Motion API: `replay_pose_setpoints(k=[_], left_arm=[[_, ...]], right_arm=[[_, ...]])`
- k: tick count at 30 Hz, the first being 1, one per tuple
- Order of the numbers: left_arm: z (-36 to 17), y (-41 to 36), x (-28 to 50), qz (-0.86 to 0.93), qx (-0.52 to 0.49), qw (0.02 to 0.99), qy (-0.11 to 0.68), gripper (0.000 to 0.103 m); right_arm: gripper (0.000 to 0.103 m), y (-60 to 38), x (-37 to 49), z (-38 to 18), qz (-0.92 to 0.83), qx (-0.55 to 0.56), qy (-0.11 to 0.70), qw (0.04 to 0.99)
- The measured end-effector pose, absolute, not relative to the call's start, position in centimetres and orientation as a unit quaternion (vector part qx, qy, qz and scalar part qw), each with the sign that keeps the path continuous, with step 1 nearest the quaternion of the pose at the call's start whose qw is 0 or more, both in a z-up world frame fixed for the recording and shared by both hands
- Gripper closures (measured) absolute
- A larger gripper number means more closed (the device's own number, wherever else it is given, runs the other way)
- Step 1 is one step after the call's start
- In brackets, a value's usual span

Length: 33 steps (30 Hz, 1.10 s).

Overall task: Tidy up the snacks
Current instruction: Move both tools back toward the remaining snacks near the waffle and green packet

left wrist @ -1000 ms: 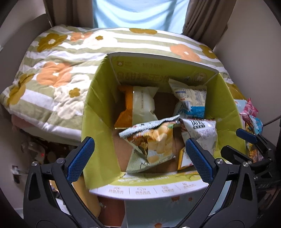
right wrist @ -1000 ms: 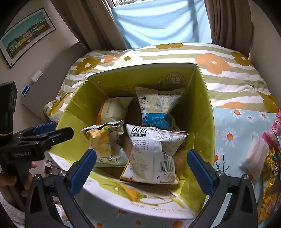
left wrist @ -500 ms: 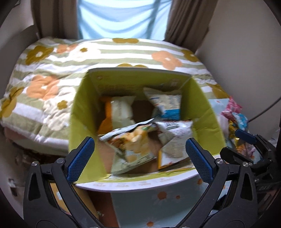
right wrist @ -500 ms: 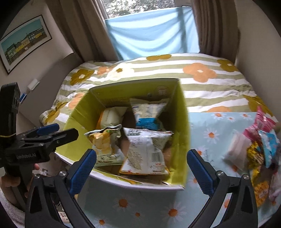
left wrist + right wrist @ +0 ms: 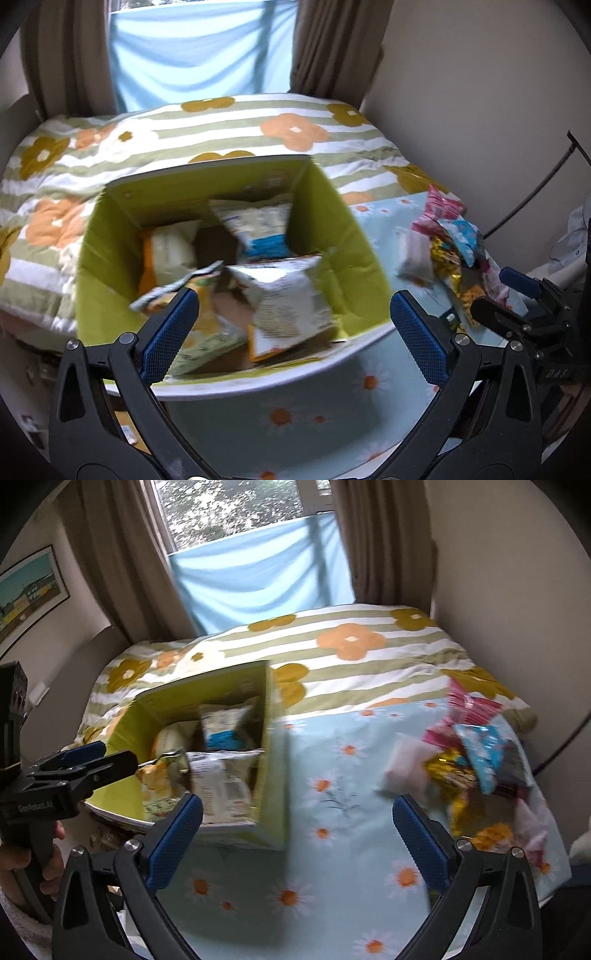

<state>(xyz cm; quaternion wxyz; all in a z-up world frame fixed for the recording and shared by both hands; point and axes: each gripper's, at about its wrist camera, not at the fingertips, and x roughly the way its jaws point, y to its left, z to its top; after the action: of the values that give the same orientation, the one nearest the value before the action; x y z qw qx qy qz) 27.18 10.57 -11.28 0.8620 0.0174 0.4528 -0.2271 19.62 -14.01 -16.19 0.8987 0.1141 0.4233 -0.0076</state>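
Snacks still to be sorted lie in a loose heap [image 5: 476,760] on the daisy-print cloth [image 5: 332,794] to our right, well apart from the green carton [image 5: 271,746] that already holds several bags, among them a white printed bag [image 5: 218,786] leaning against its near wall. From our right tool [image 5: 297,843], which is spread wide and carries nothing, the heap lies ahead and off to the right, while the carton sits ahead and to the left; our left tool [image 5: 295,339], also spread and bare, hangs over the carton's near rim, so we judge the right one to be the nearer for the coming pick. The heap runs roughly front to back along the right edge of the cloth, its long axis pointing away from us toward the striped flowered quilt [image 5: 351,642]. At its near-left edge lies a pale pinkish pouch [image 5: 408,768], seemingly flat, with a gold packet [image 5: 452,771] touching it and a blue packet [image 5: 480,753] overlapping behind. Motion blur keeps us from telling which way the pouch's own long side runs, so we would swing right and settle that before closing.
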Motion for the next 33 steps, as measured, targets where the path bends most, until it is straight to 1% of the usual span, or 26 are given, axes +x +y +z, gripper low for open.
replay_pose_setpoints(k=[6, 13, 18, 23, 25, 27, 32, 33], left_arm=[[-11.7, 5.5, 24.9, -0.229, 0.007, 0.861, 0.454, 0.001], [-13.8, -2.5, 21.7, -0.230, 0.014, 0.848, 0.477, 0.001], [-16.5, -8.3, 19.4, -0.222, 0.022, 0.838, 0.499, 0.001], [-19.5, -12.5, 17.2, -0.201, 0.014, 0.828, 0.523, 0.001], [-20.9, -14.0, 16.2, -0.192, 0.014, 0.824, 0.533, 0.001], [-22.0, -15.1, 15.5, -0.187, 0.014, 0.818, 0.543, 0.001], [-24.8, -18.1, 14.6, -0.183, 0.022, 0.806, 0.563, 0.003], [-25.4, -18.6, 14.6, -0.182, 0.025, 0.804, 0.566, 0.006]], right_arm=[[0.001, -19.7, 16.4, -16.5, -0.030, 0.097, 0.425, 0.900], [0.001, -27.5, 12.9, -17.5, -0.040, 0.112, 0.430, 0.895], [0.001, -32.6, 11.2, -19.1, -0.035, 0.104, 0.440, 0.891], [0.001, -36.2, 10.4, -21.5, -0.012, 0.100, 0.451, 0.887], [0.008, -37.3, 10.2, -22.7, -0.001, 0.095, 0.457, 0.885], [0.011, -38.0, 10.0, -23.7, 0.008, 0.096, 0.463, 0.881], [0.012, -39.0, 9.6, -25.7, 0.016, 0.095, 0.468, 0.878], [0.012, -39.1, 9.5, -26.0, 0.018, 0.097, 0.467, 0.879]])
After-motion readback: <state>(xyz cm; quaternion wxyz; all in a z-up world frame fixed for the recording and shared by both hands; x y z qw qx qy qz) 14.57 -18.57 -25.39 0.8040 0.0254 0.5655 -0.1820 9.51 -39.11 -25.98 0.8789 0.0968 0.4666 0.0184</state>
